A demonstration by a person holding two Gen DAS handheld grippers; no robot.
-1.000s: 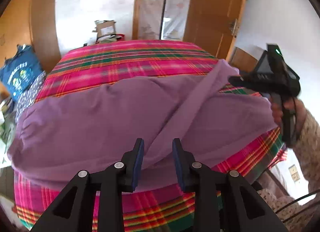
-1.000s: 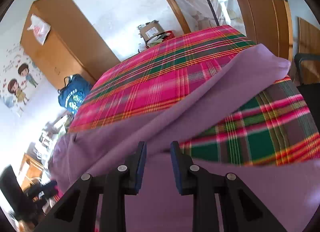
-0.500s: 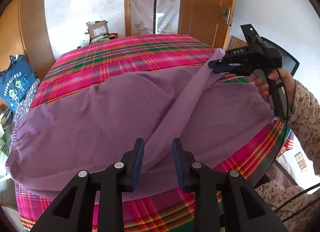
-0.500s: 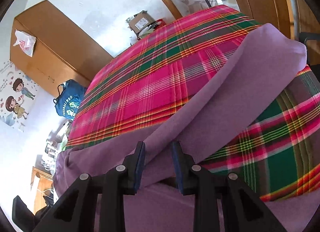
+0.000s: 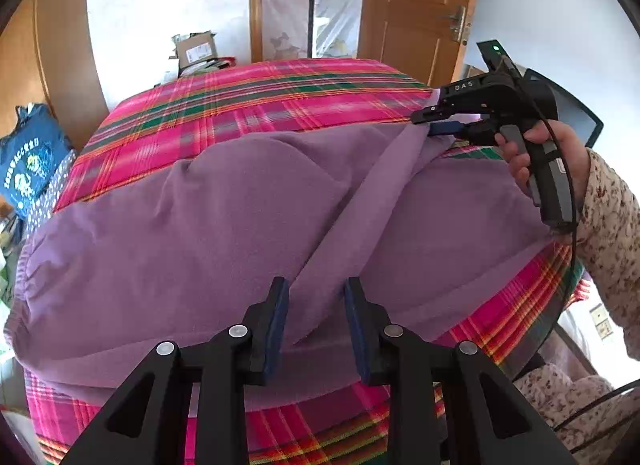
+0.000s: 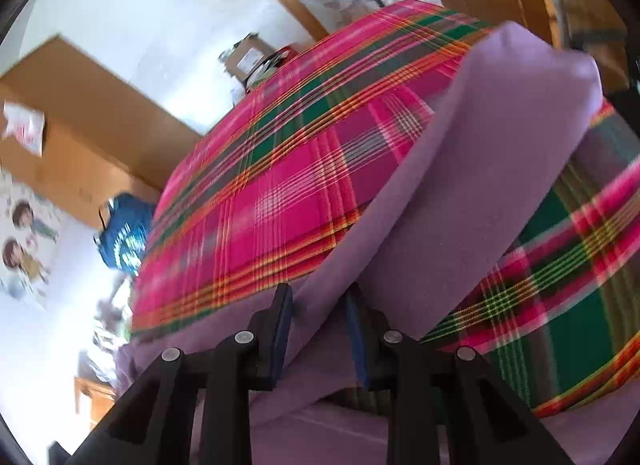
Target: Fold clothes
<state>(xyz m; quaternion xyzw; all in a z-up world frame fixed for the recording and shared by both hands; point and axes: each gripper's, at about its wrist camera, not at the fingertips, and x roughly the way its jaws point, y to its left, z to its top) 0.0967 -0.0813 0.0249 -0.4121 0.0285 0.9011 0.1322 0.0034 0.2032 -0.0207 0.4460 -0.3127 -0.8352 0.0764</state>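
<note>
A purple garment (image 5: 200,225) lies spread over the plaid bedcover (image 5: 260,105). A raised fold runs across it from my left gripper (image 5: 316,305) to my right gripper (image 5: 434,123). The left gripper's pads stand on either side of the near end of that fold, with cloth filling the gap. A hand (image 5: 560,153) in a floral sleeve holds the right gripper at the bed's far right corner. In the right wrist view, the right gripper (image 6: 320,309) has its jaws closing on the purple strip (image 6: 500,125), which passes between the pads and stretches away over the plaid cover (image 6: 260,205).
A blue bag (image 5: 28,157) sits on the floor left of the bed. A cardboard box (image 5: 196,51) stands beyond the far edge, and a wooden door (image 5: 412,13) is behind it. A wooden wardrobe (image 6: 80,113) lines the left wall. A dark panel (image 5: 576,113) stands right of the bed.
The right gripper has moved inward and up to the bed's far right corner and rolled, drawing the purple fold tighter. The left gripper has hardly moved.
</note>
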